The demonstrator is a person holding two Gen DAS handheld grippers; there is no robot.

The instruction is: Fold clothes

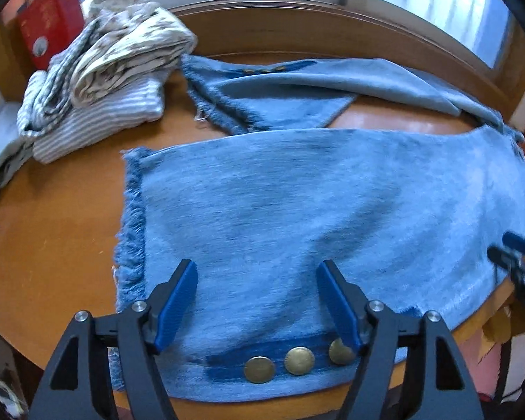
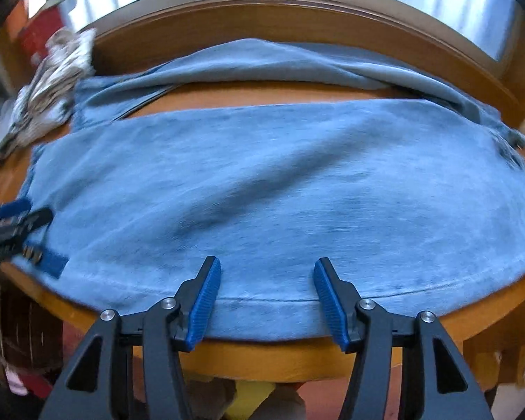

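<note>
- The blue denim garment (image 1: 297, 203) is spread flat on the round wooden table (image 1: 52, 245), directly ahead of and beneath both tools; its near hem reaches the table edge below the right gripper (image 2: 267, 295).
- The left gripper (image 1: 257, 295) is held with its jaws wide apart above the button band, where three brass buttons (image 1: 297, 362) lie between and just below the blue pads; nothing is gripped.
- The right gripper is likewise spread open over the stitched hem, clamped on nothing.
- The cloth is judged soft but fairly heavy and thick: drooping is expected, slipping less so.
- A hold is best taken on the doubled near edge, by the button band on the left and the hem seam on the right.
- The fringed edge (image 1: 131, 224), to the left of the left gripper, is better avoided, as loose threads may pull.
- A pile of folded clothes (image 1: 98, 80) lies far ahead to the left.
</note>
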